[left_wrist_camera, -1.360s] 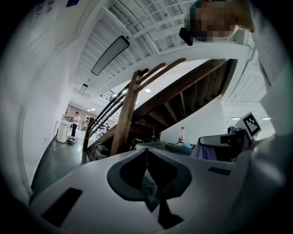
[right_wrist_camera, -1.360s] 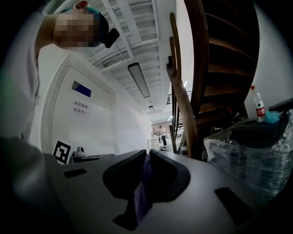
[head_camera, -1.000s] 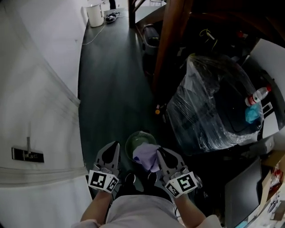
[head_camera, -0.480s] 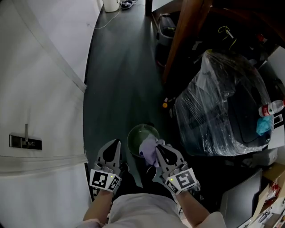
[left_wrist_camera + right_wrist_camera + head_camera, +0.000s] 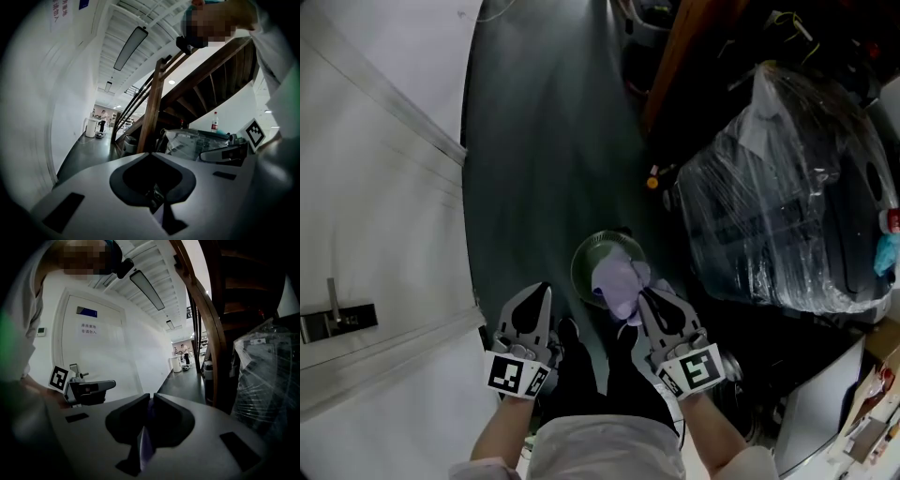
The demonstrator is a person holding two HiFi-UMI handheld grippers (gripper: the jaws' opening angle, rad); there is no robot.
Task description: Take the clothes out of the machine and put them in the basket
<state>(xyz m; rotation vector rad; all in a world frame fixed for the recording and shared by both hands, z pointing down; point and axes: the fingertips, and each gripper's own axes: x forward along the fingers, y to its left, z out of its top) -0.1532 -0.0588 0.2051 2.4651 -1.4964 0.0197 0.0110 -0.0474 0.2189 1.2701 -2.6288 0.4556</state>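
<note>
In the head view my right gripper (image 5: 643,296) is shut on a lilac cloth (image 5: 617,275), which hangs bunched over the mouth of a round green basket (image 5: 585,261) on the dark floor. From the right gripper view only a thin lilac strip of that cloth (image 5: 143,446) shows, pinched between the closed jaws of the right gripper (image 5: 151,397). My left gripper (image 5: 542,289) is level with it to the left of the basket, jaws together, with no garment showing in them. Seen from its own camera, the left gripper (image 5: 150,154) looks closed. No washing machine is in view.
A white door (image 5: 366,187) with a handle (image 5: 333,319) fills the left side. A big plastic-wrapped bundle (image 5: 787,206) stands close on the right, and a wooden stair post (image 5: 675,56) rises behind it. A small orange object (image 5: 652,183) lies on the floor beyond the basket.
Both grippers have sunk toward the floor. The lilac cloth has come down with the right gripper, from beside the basket's near right edge to over its mouth.
</note>
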